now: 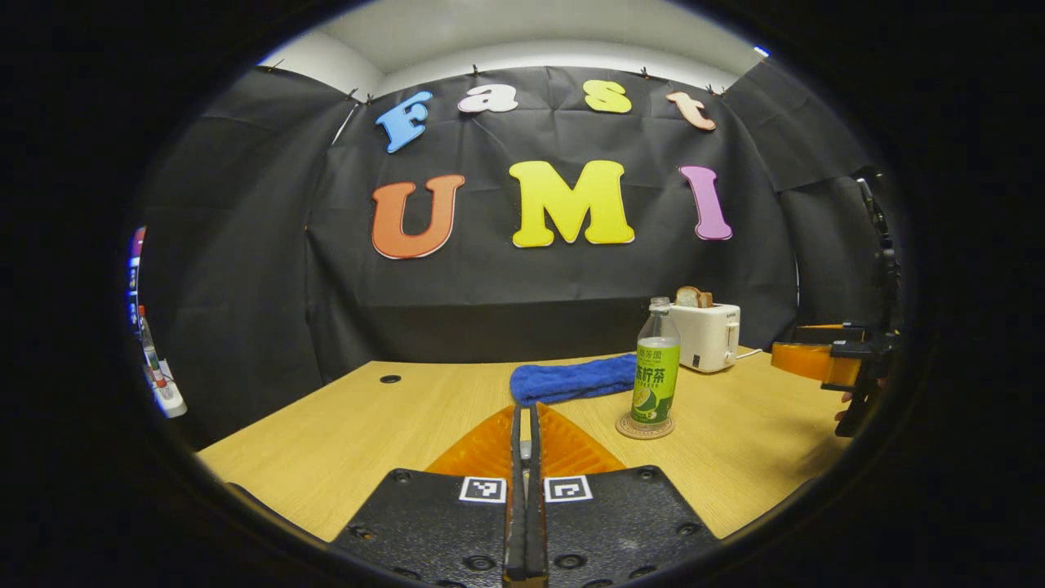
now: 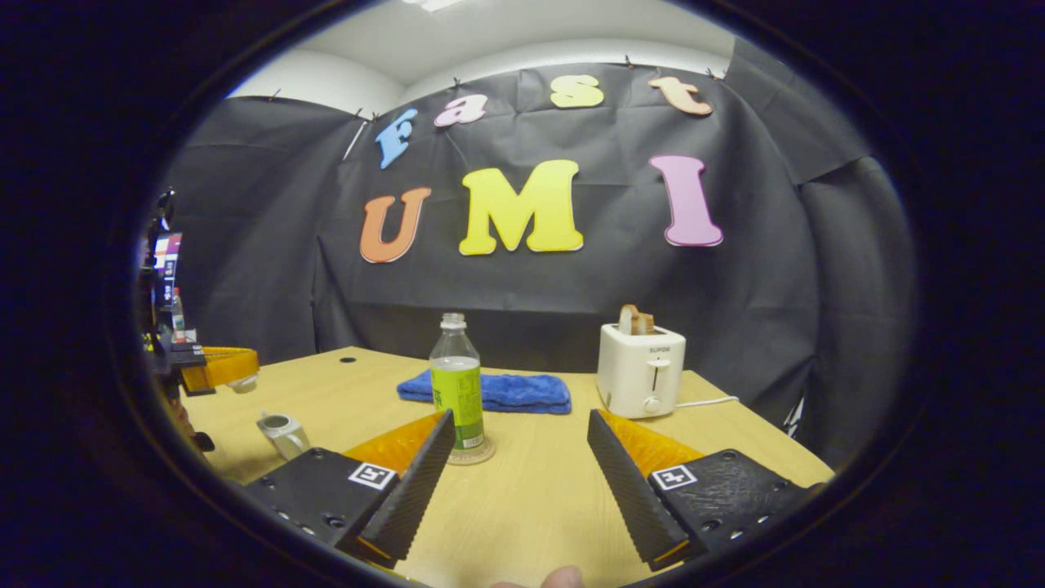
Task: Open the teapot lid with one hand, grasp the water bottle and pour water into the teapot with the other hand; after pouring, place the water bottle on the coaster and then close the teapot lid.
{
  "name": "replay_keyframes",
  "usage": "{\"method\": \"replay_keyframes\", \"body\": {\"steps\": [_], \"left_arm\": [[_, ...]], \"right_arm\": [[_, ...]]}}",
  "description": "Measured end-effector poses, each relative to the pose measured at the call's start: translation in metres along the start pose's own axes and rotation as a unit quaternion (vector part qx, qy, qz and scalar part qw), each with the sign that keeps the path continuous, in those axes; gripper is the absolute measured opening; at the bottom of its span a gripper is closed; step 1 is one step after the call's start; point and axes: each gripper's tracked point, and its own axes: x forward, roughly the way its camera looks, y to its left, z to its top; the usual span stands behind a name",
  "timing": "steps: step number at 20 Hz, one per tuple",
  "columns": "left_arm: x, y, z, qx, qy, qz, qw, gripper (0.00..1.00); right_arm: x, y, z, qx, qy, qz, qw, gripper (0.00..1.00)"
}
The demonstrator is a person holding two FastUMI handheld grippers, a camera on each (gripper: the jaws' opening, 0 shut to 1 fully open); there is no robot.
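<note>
Water bottle point(image 2: 455, 384): stands upright on the round coaster point(image 2: 473, 454), cap off, green label around its lower half; in my left gripper view it is right of centre point(image 1: 655, 367), again on the coaster point(image 1: 644, 428).

Teapot point(image 2: 282, 433): a small pale pot on the desk point(image 2: 539, 498), far to the left in my right gripper view, well apart from the bottle; whether its lid is seated I cannot tell at this size.

My left tongs point(image 1: 525, 445): closed, the two fingers pressed together with nothing between them, held above the desk point(image 1: 343, 433) and pointing toward the towel.

My right tongs point(image 2: 521, 469): spread wide and empty, the bottle and coaster just beyond the left finger, not touched by it.

Left tongs seen from the right point(image 2: 214, 367): at the left edge of the right gripper view, above and behind the teapot.

Right tongs seen from the left point(image 1: 824, 361): at the right edge of the left gripper view, well apart from the bottle.

Blue towel point(image 2: 498, 392): folded flat on the desk behind the bottle.

Toaster point(image 2: 642, 369): white, with bread standing in its slot, to the right of the towel near the back edge of the desk; its cord trails off to the right.
</note>
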Motion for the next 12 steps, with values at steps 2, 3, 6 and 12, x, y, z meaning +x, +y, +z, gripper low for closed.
{"method": "replay_keyframes", "body": {"steps": [2,3,6,12], "left_arm": [[0.006,0.002,-0.012,-0.003,0.010,0.006,1.000,0.03],[0.008,0.002,-0.016,-0.007,0.013,0.008,1.000,0.03],[0.015,0.003,-0.027,-0.015,0.017,0.012,1.000,0.03],[0.019,0.002,-0.035,-0.021,0.022,0.013,0.999,0.03]], "right_arm": [[-0.012,-0.003,-0.007,-0.013,-0.003,-0.006,1.000,0.97],[-0.017,-0.004,-0.011,-0.019,-0.002,-0.009,1.000,0.97],[-0.025,-0.003,-0.022,-0.030,0.003,-0.009,1.000,0.98],[-0.024,-0.004,-0.021,-0.024,0.006,-0.010,1.000,0.98]]}}
